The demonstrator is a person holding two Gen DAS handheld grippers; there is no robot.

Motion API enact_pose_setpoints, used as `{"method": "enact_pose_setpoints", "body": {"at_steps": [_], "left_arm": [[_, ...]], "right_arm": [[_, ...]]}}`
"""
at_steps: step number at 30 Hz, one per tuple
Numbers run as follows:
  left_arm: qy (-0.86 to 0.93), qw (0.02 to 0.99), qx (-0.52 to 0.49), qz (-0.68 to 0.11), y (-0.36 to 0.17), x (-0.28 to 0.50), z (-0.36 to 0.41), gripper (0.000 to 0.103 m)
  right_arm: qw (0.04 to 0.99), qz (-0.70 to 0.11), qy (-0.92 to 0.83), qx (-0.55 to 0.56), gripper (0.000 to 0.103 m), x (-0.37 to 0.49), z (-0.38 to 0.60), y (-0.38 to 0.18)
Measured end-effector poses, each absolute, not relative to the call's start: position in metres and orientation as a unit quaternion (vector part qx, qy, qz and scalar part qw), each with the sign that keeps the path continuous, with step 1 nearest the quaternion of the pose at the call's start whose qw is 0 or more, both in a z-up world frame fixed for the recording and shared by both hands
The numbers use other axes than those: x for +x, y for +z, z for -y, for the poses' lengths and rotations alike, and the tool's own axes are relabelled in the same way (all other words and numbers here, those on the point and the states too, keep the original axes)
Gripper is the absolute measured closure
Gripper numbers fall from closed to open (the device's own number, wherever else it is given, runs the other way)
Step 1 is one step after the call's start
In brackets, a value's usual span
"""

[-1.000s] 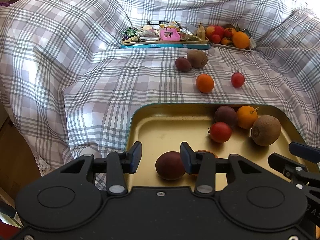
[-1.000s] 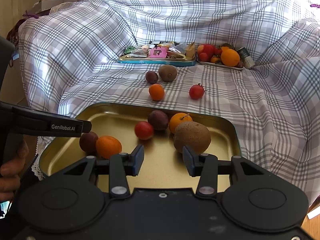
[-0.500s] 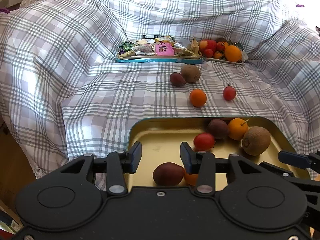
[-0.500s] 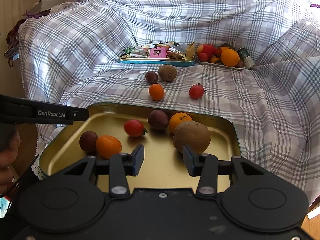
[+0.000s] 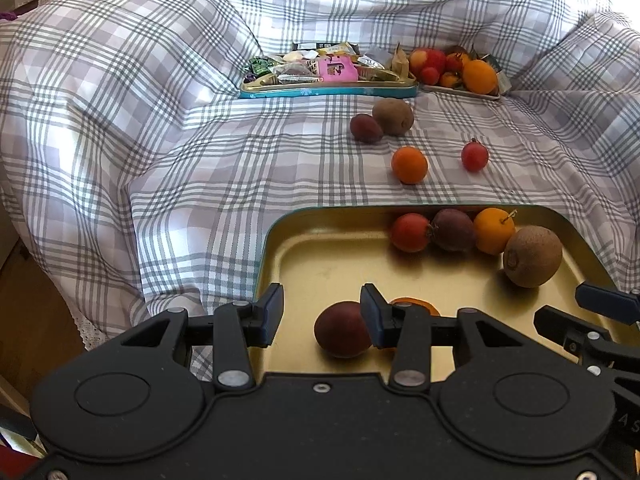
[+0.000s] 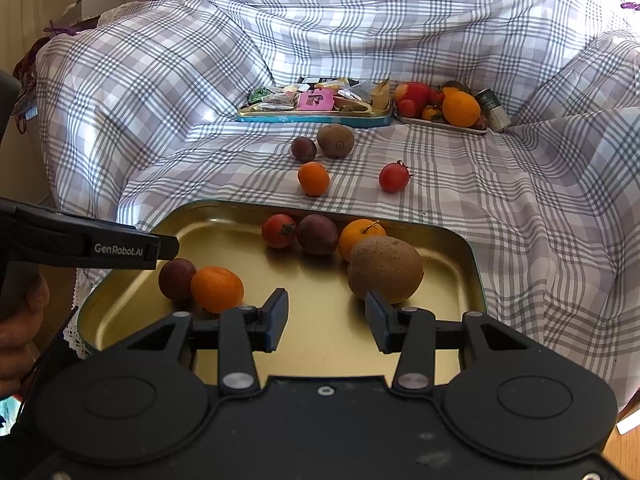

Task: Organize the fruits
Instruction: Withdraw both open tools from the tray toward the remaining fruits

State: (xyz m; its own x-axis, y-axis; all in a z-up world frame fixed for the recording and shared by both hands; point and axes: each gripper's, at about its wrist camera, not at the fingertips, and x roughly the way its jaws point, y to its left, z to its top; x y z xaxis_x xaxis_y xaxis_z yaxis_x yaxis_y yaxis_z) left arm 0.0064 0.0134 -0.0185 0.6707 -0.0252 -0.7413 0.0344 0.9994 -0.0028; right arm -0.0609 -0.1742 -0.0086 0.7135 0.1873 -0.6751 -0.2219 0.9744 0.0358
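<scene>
A gold tray (image 5: 320, 264) (image 6: 452, 280) lies on the checked cloth and holds several fruits: a red tomato (image 5: 410, 232) (image 6: 279, 231), a dark plum (image 5: 452, 229) (image 6: 317, 234), an orange (image 5: 493, 230) (image 6: 360, 236), a kiwi (image 5: 532, 256) (image 6: 385, 264), a second plum (image 5: 342, 334) (image 6: 177, 279) and a mandarin (image 6: 217, 289). My left gripper (image 5: 322, 314) is open and empty above the tray's near left part. My right gripper (image 6: 327, 320) is open and empty above the tray's near edge. On the cloth beyond lie a plum (image 5: 366, 128), a kiwi (image 5: 393, 116), a mandarin (image 5: 409, 165) and a tomato (image 5: 474, 155).
A blue-rimmed tin (image 5: 328, 90) of snack packets and a white plate (image 5: 460, 92) of fruit stand at the back. A can (image 6: 494, 110) lies beside the plate. The cloth rises in folds behind and at both sides. Wooden floor shows at the left (image 5: 36, 320).
The red tomato has rolled across the tray to the far rim beside the plum. My left gripper has drawn back and shifted a little; the right gripper has stayed still.
</scene>
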Motion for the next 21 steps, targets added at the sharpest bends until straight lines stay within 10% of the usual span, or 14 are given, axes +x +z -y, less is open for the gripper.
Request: {"method": "enact_pose_setpoints", "body": {"at_steps": [21], "left_arm": [[0.002, 0.925, 0.012, -0.38, -0.012, 0.047, -0.025, 0.052]], "right_arm": [[0.933, -0.344, 0.104, -0.035, 0.057, -0.031, 0.174, -0.005]]}}
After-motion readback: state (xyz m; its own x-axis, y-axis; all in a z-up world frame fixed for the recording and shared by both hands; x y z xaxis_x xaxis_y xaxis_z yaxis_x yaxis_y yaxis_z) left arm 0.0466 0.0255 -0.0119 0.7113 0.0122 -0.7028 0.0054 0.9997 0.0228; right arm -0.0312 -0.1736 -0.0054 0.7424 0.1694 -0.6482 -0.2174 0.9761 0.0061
